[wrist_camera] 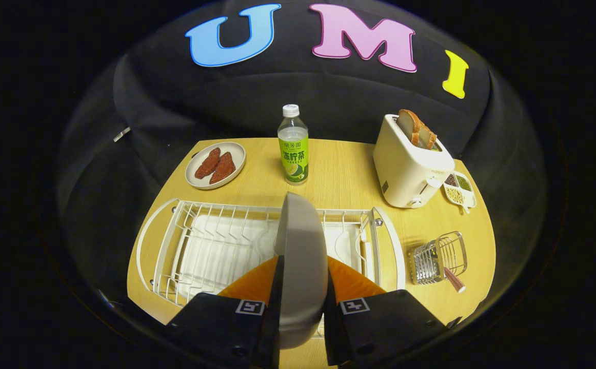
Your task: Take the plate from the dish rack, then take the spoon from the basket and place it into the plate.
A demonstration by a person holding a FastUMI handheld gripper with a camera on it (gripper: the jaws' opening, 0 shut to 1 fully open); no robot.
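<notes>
We see the tongs closed on the grey plate, held on edge at lower centre above the white dish rack. At lower right, the wire basket on the desk holds the spoon

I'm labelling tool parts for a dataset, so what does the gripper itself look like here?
The gripper has two fingers with orange wedge-shaped pads. Behind them sit wide black blocks, each with a small square black-and-white marker tag on its top inner corner and dark screws near the bottom. No cables or sleeve are visible.
</notes>
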